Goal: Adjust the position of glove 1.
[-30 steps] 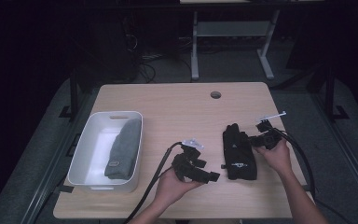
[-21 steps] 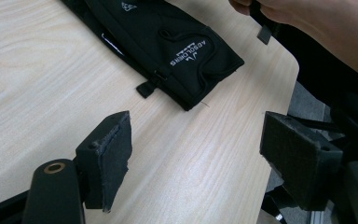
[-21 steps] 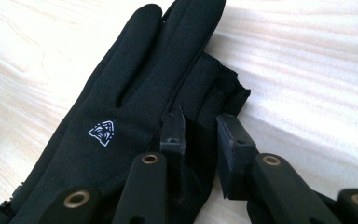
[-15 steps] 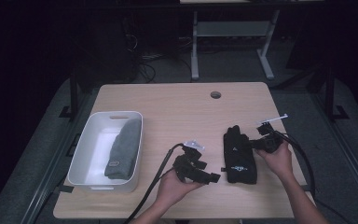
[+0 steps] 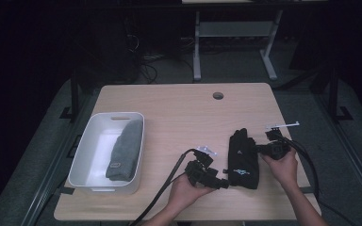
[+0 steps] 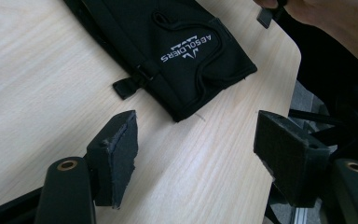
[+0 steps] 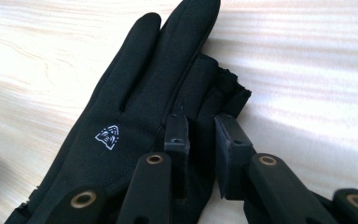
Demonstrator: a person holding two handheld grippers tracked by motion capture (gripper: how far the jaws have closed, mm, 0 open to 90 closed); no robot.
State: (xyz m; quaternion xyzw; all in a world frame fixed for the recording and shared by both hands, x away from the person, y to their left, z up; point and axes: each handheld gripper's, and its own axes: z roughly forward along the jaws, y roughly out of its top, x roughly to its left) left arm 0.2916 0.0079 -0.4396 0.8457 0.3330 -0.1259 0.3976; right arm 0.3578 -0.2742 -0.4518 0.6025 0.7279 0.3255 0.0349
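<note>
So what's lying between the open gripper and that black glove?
Nothing: in the left gripper view, only bare wooden table separates the left gripper from the black glove, whose cuff lies just beyond the open jaws.

A white tub (image 5: pixel 90 155) sits on the wooden counter (image 5: pixel 179 113) at about nine o'clock, a folded grey cloth (image 5: pixel 124 149) lying inside along its three o'clock wall. A round cable hole (image 5: pixel 218 95) pierces the counter near twelve.

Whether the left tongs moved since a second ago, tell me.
Yes: the left tongs shifted slightly right, away from the white bin, toward the black glove.
</note>
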